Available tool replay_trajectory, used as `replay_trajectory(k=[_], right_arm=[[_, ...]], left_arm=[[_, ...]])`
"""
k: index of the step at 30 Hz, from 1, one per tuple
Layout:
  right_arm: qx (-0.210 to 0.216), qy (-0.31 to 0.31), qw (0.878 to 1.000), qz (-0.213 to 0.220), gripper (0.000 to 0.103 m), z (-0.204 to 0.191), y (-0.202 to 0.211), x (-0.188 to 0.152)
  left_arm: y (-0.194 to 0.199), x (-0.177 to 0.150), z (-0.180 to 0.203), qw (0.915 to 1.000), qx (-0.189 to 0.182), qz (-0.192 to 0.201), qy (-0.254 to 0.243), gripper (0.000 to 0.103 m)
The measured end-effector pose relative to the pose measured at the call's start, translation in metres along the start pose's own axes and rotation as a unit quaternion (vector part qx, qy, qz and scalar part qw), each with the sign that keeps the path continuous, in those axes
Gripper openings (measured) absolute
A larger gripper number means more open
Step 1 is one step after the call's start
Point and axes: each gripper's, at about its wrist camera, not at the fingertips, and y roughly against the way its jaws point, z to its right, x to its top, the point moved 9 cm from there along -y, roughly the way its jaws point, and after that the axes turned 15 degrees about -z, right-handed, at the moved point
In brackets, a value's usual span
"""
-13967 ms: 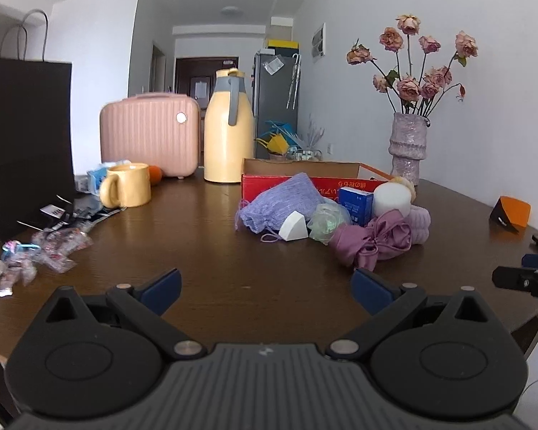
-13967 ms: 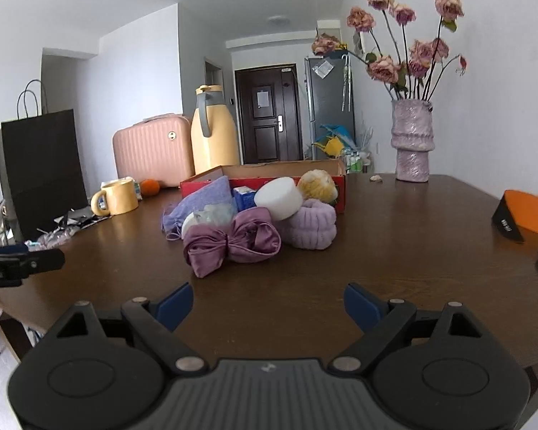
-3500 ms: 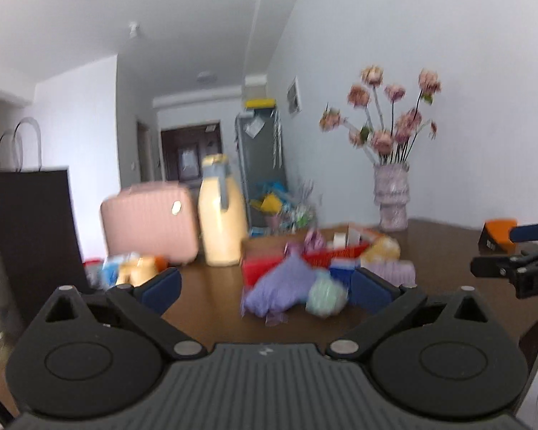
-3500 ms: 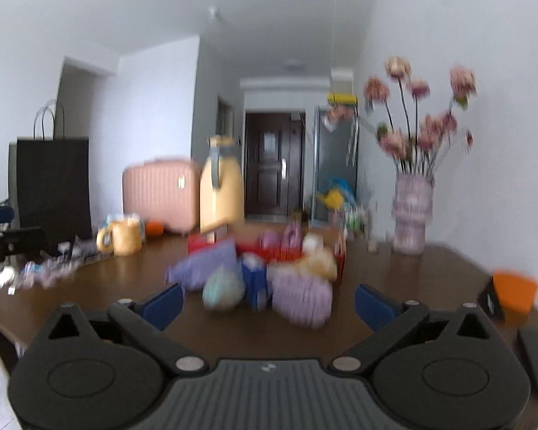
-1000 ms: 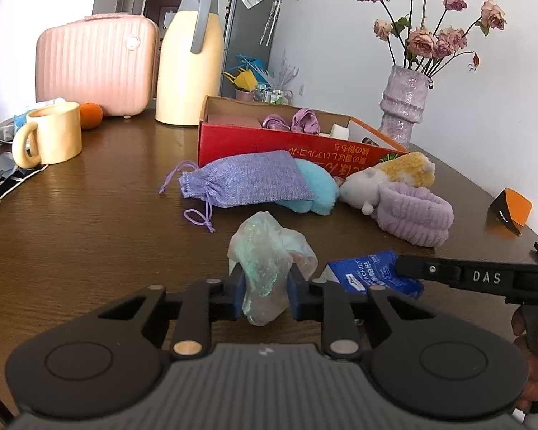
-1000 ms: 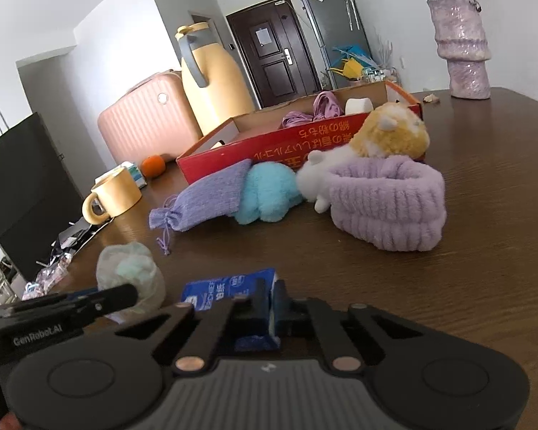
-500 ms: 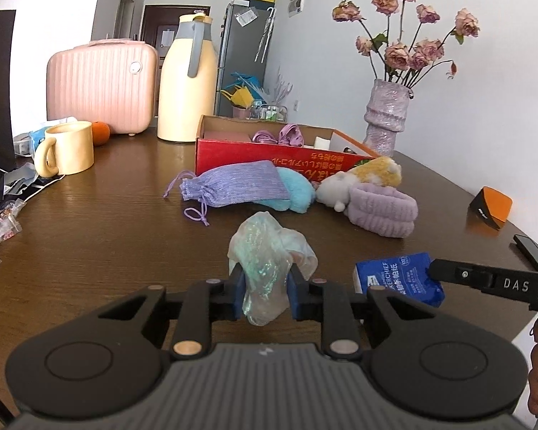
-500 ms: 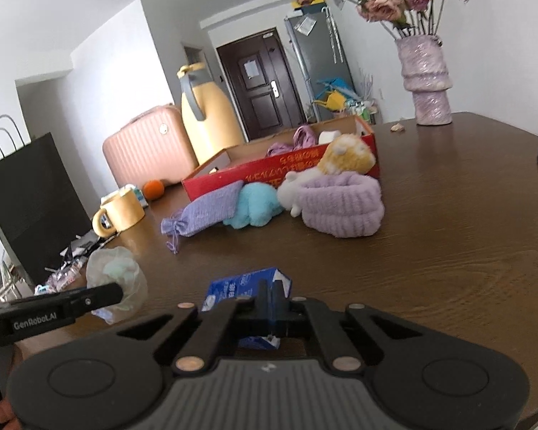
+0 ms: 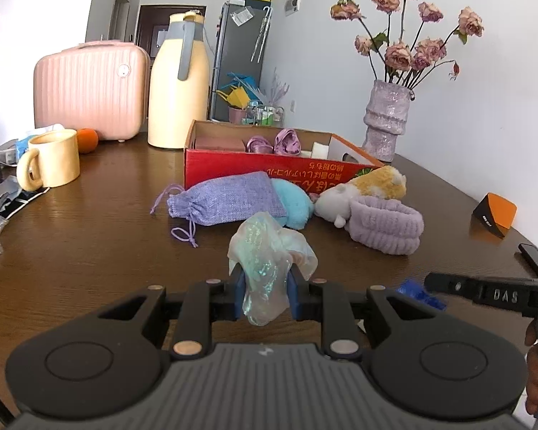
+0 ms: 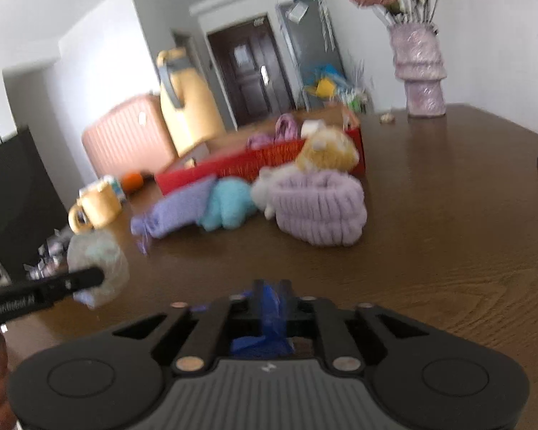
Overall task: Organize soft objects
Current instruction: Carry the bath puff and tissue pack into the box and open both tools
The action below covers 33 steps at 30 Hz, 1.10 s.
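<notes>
My left gripper (image 9: 265, 292) is shut on a crumpled iridescent pale-green pouch (image 9: 269, 251), held above the table. My right gripper (image 10: 272, 302) is shut on a blue tissue packet (image 10: 269, 319); the packet also shows in the left wrist view (image 9: 418, 292). Ahead lie a purple drawstring bag (image 9: 226, 200), a teal plush (image 9: 294, 202), a yellow-and-white plush (image 9: 369, 190) and a lilac fluffy headband (image 9: 385, 225). Behind them stands the red cardboard box (image 9: 269, 170) with purple satin scrunchies (image 9: 274, 143) inside.
A yellow mug (image 9: 52, 163), an orange, a pink case (image 9: 89, 91) and a cream thermos (image 9: 179, 86) stand at the back left. A vase of dried roses (image 9: 389, 122) stands back right. An orange-black wedge (image 9: 495, 215) lies at the right edge.
Both grippers moved slightly forward toward the pile. The blue packet now sits lower and mostly hidden behind the right gripper. The right view is blurred with motion.
</notes>
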Motion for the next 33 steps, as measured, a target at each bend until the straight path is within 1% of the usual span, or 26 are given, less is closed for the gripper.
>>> replay_trajectory(k=[1, 3, 4, 6, 10, 12, 15, 16, 17, 18, 20, 22, 24, 26, 28, 30, 31, 32, 33], right_arm=[[0.004, 0.007, 1.000, 0.002, 0.055, -0.003, -0.001, 0.000], [0.024, 0.039, 0.999, 0.004, 0.087, -0.020, -0.003, -0.003], [0.024, 0.061, 0.998, 0.004, 0.086, -0.029, -0.005, -0.006], [0.000, 0.099, 0.995, -0.006, 0.086, -0.043, -0.014, -0.010], [-0.058, 0.129, 0.990, -0.010, 0.085, -0.048, -0.027, -0.013], [-0.073, 0.129, 0.989, -0.014, 0.086, -0.045, -0.029, -0.013], [-0.065, 0.109, 0.992, -0.022, 0.085, -0.037, -0.027, -0.016], [-0.063, 0.105, 0.992, -0.022, 0.082, -0.035, -0.025, -0.016], [-0.060, 0.103, 0.993, -0.023, 0.076, -0.036, -0.024, -0.017], [-0.059, 0.102, 0.993, -0.022, 0.074, -0.036, -0.023, -0.017], [-0.053, 0.090, 0.994, -0.010, 0.073, -0.034, -0.019, -0.014], [-0.035, 0.066, 0.997, 0.012, 0.073, -0.033, -0.010, -0.002], [-0.019, 0.064, 0.997, 0.033, 0.073, -0.037, -0.003, 0.020], [-0.010, 0.073, 0.996, 0.054, 0.073, -0.044, -0.002, 0.059], [0.007, 0.077, 0.995, 0.064, 0.073, -0.050, -0.011, 0.102], [0.013, 0.066, 0.996, 0.054, 0.074, -0.051, -0.038, 0.155], [0.018, 0.049, 0.998, 0.042, 0.074, -0.050, -0.056, 0.181], [0.027, 0.032, 0.999, 0.021, 0.074, -0.047, -0.079, 0.208], [0.026, 0.011, 1.000, 0.000, 0.074, -0.043, -0.105, 0.232]], left_arm=[[-0.004, 0.000, -0.001, 1.0000, -0.002, -0.004, 0.002, 0.024], [-0.011, -0.002, -0.005, 0.9999, -0.005, -0.013, 0.007, 0.024], [-0.013, -0.002, -0.006, 0.9998, -0.005, -0.015, 0.008, 0.024], [-0.016, -0.003, -0.010, 0.9998, -0.005, -0.017, 0.011, 0.024], [-0.016, -0.004, -0.016, 0.9997, -0.004, -0.018, 0.015, 0.024], [-0.015, -0.005, -0.019, 0.9997, -0.004, -0.018, 0.018, 0.024], [-0.012, -0.006, -0.022, 0.9996, -0.004, -0.016, 0.022, 0.024], [-0.012, -0.007, -0.023, 0.9996, -0.004, -0.016, 0.023, 0.024], [-0.011, -0.007, -0.023, 0.9996, -0.005, -0.016, 0.023, 0.024], [-0.011, -0.007, -0.023, 0.9996, -0.005, -0.015, 0.024, 0.024], [-0.010, -0.005, -0.022, 0.9996, -0.008, -0.013, 0.022, 0.024], [-0.011, 0.003, -0.019, 0.9999, -0.012, -0.006, 0.009, 0.024], [-0.009, 0.023, -0.018, 0.9998, -0.020, 0.007, 0.001, 0.024], [-0.006, 0.064, -0.022, 0.9989, -0.029, 0.038, -0.004, 0.024], [-0.013, 0.109, -0.026, 0.9980, -0.038, 0.050, -0.011, 0.024], [-0.036, 0.154, -0.033, 0.9987, -0.034, 0.037, -0.011, 0.024], [-0.056, 0.179, -0.037, 0.9992, -0.033, 0.020, -0.013, 0.024], [-0.076, 0.197, -0.042, 0.9995, -0.030, 0.003, -0.010, 0.024], [-0.096, 0.212, -0.046, 0.9997, -0.018, -0.015, -0.010, 0.024]])
